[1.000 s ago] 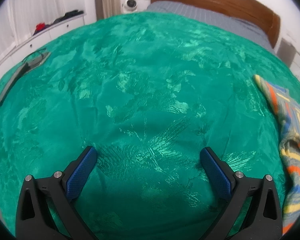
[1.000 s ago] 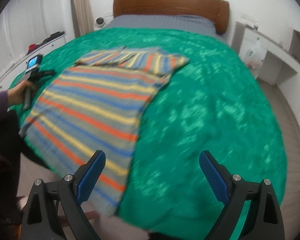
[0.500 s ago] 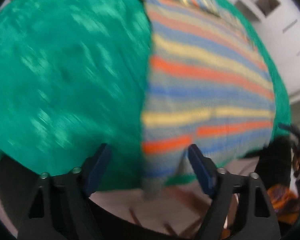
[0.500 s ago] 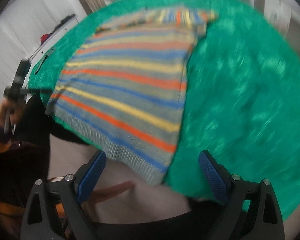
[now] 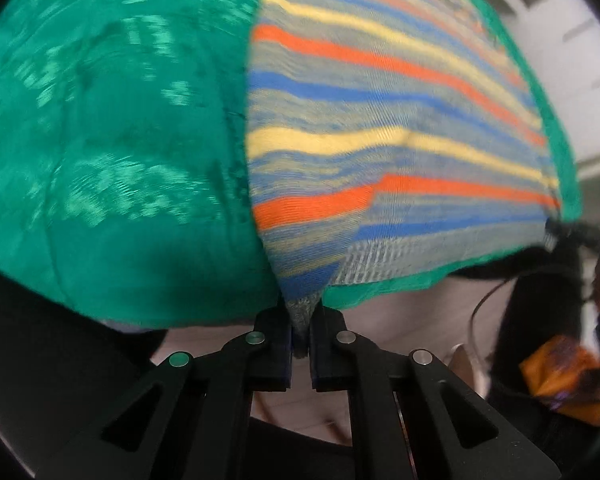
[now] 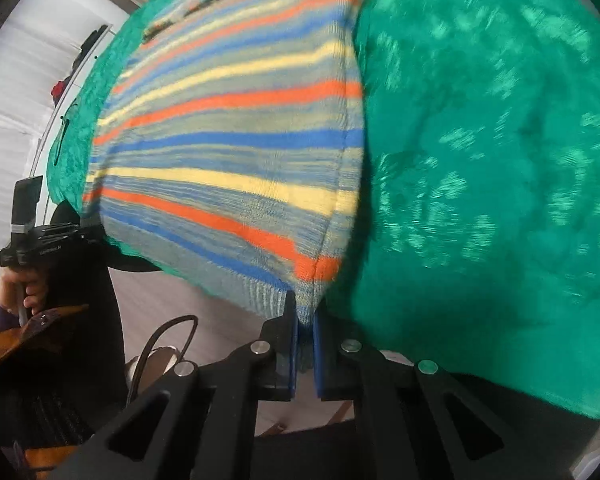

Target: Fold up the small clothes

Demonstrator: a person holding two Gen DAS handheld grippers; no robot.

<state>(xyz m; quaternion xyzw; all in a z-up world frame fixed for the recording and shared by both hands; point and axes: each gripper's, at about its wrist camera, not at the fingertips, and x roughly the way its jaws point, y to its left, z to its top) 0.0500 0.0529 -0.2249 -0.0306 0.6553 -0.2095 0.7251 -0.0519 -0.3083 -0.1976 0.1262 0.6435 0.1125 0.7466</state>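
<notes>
Both pairs of jaws have just closed and now pinch knit cloth: the left gripper (image 5: 300,334) clamps one ribbed hem corner of the striped knitted sweater (image 5: 380,120) (orange, yellow, blue and grey bands), and the right gripper (image 6: 305,336) clamps the other hem corner (image 6: 306,304). The sweater lies flat on the glossy green patterned bedspread (image 5: 112,128), its hem at the bed's near edge, reaching toward twelve o'clock. At nine o'clock in the right view, a hand (image 6: 18,284) grips a black handle.
</notes>
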